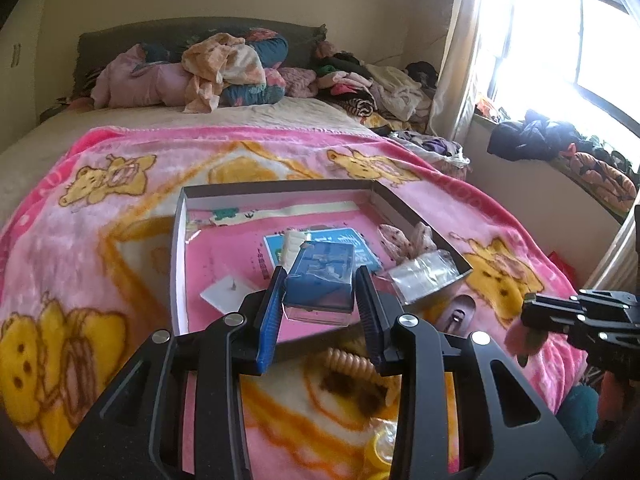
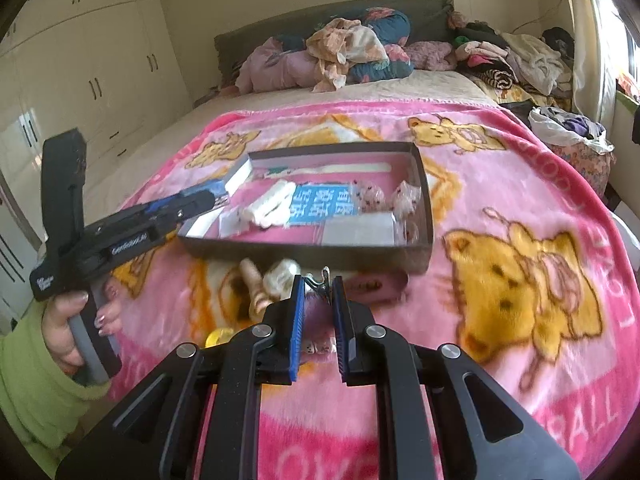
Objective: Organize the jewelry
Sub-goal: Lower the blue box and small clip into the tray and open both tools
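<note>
Left gripper (image 1: 320, 292) pinches blue case (image 1: 320, 280) over tray (image 1: 178, 264) | right gripper (image 2: 316, 312) pinches clip (image 2: 319, 286), tray ahead | advice: lower case flat before spreading, avoid bag (image 1: 424, 276) right

Fleecy pink blanket (image 2: 500, 184), matt cardboard tray (image 2: 424, 184), glossy clear-plastic box (image 1: 320, 280), shiny metal clip (image 2: 320, 280).

Premises: a domestic bedroom. Evidence: a made bed with a dark upholstered headboard (image 2: 332, 20), covered by a pink fleece blanket printed with yellow bears (image 2: 500, 208); loose heaps of crumpled clothing (image 1: 224, 68) along the headboard; cream built-in wardrobe doors with dark handles (image 2: 92, 64); a bright curtained window (image 1: 560, 44) beside the bed.
</note>
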